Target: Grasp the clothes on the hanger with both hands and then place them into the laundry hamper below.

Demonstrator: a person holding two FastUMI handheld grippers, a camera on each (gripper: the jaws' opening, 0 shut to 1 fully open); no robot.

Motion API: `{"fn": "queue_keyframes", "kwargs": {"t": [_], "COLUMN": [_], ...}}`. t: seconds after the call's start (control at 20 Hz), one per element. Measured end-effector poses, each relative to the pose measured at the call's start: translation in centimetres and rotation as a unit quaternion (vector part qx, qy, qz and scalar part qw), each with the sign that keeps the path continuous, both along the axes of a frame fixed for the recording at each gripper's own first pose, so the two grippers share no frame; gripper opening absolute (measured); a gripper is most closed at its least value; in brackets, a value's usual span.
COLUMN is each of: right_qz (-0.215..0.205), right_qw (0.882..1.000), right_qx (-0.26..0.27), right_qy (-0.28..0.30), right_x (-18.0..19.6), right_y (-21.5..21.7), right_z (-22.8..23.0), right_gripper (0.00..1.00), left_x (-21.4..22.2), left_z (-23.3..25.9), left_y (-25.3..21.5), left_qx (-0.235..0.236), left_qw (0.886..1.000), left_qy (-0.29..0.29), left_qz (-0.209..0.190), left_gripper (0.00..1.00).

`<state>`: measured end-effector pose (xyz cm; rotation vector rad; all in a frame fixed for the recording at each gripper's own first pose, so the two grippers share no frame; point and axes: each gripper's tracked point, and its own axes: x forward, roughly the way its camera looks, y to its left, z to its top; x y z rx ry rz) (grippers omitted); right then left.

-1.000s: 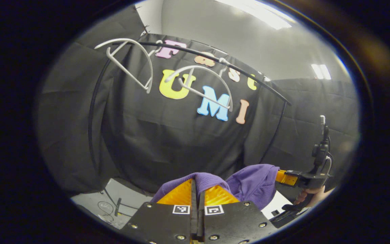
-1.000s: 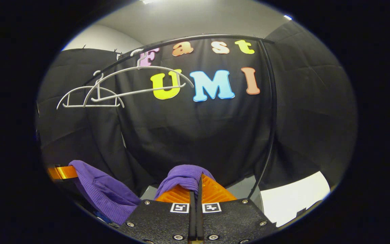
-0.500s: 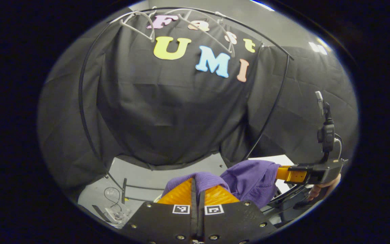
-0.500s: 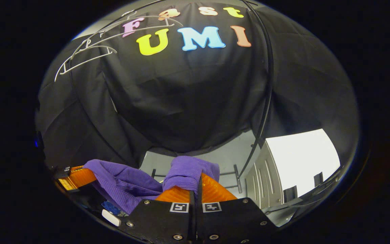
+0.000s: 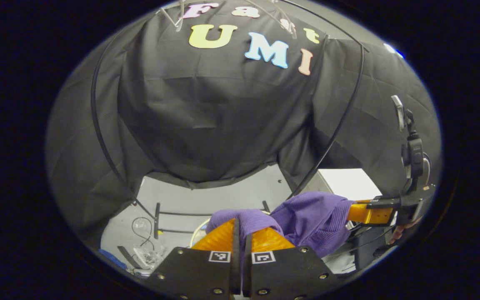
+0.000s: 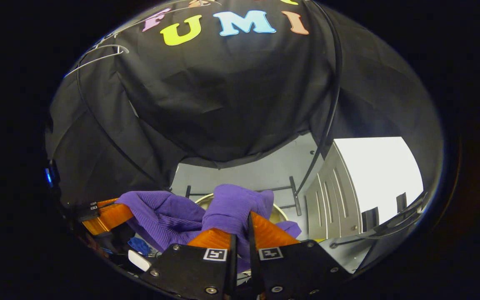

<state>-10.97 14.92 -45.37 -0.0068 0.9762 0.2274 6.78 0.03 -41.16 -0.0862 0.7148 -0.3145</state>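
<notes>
Left gripper view: left tool [image 5: 240, 227] at bottom centre, fingers nearly together, pinching a fold of the purple garment [image 5: 311, 221]. Cloth bunches over the fingertips and runs to the lower right, where the right tool [image 5: 367, 212] grips its other end; a hand [image 5: 398, 235] shows just below that tool. White hangers [image 5: 281, 21] hang on the rail at top centre, bare

Right gripper view: right tool [image 6: 240, 227] at bottom centre, narrow gap, clamped on a purple fold [image 6: 233, 206]. Garment spreads to the lower left, to the left tool [image 6: 106, 214]. Pale round rim of the laundry hamper [image 6: 279, 210] shows behind and below the cloth, centre of frame. Grey floor [image 6: 256, 173] beyond. Garment held above the hamper; whether it touches the rim cannot be told
</notes>
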Motion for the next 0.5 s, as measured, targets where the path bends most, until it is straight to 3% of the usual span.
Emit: {"fn": "queue_keyframes", "kwargs": {"t": [0.05, 0.1, 0.3, 0.5], "right_qz": [0.001, 0.005, 0.038, 0.049], "right_qw": [1.000, 0.999, 0.999, 0.998], "right_qx": [0.004, 0.012, 0.000, -0.010], "right_qy": [0.017, 0.029, 0.034, -0.024], "right_x": [-0.5, -1.0, -1.3, 0.7], "right_y": [0.0, 0.3, 0.1, -1.4], "right_z": [-0.1, -0.1, 1.6, 6.1], "right_gripper": [0.17, 0.33, 0.97, 0.96], "left_x": [-0.3, -1.2, -1.8, -2.4], "left_z": [-0.4, -0.4, 0.6, 6.2], "left_y": [0.4, 0.9, 2.3, 4.1], "left_qx": [0.012, 0.018, 0.025, 0.029], "left_qw": [1.000, 1.000, 0.999, 0.997], "left_qy": [0.006, 0.012, 0.005, -0.038], "left_qz": [0.002, 0.004, 0.024, 0.067], "left_gripper": [0.08, 0.14, 0.95, 0.94]}}
